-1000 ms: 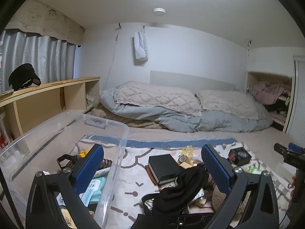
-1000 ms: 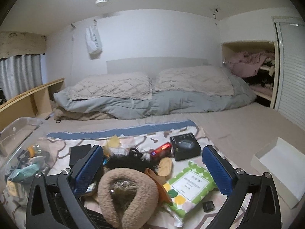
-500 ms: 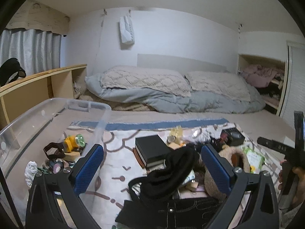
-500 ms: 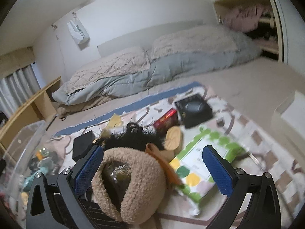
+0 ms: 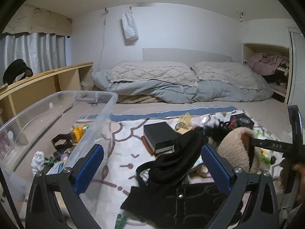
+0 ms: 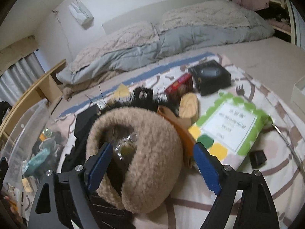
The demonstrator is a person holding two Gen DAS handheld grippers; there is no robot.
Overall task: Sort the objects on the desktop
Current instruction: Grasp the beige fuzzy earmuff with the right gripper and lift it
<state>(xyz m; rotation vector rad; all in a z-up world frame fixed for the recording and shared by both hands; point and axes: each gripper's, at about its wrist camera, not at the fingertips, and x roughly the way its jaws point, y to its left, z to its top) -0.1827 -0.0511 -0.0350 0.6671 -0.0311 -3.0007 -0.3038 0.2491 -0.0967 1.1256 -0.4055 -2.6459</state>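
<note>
A tan fleecy ring-shaped piece [image 6: 148,152] lies on the patterned sheet [image 6: 276,171], with clear plastic in its hollow. My right gripper [image 6: 152,168] hangs over it, jaws closing. The left pad [image 6: 99,166] stands at the hollow and the right pad [image 6: 206,171] just off its orange-edged side, neither pressing. My left gripper [image 5: 152,168] is open above a black cloth bag [image 5: 175,158], not touching it. The tan piece [image 5: 234,147] also shows there on the right, beside a hand [image 5: 293,173]. A clear plastic bin [image 5: 106,110] stands on the left.
Around the tan piece lie a green-and-white wipes pack [image 6: 228,126], a black box [image 6: 209,76], a red box [image 6: 179,85], a wooden piece [image 6: 188,105] and a small black cube [image 6: 258,157]. A black book [image 5: 158,135] lies mid-sheet. Several small items fill the bin. Bedding lies behind.
Both grippers have sunk toward the pile. The right one has tipped down and rolled, and its jaws have narrowed around the tan piece. The left jaws stay wide.
</note>
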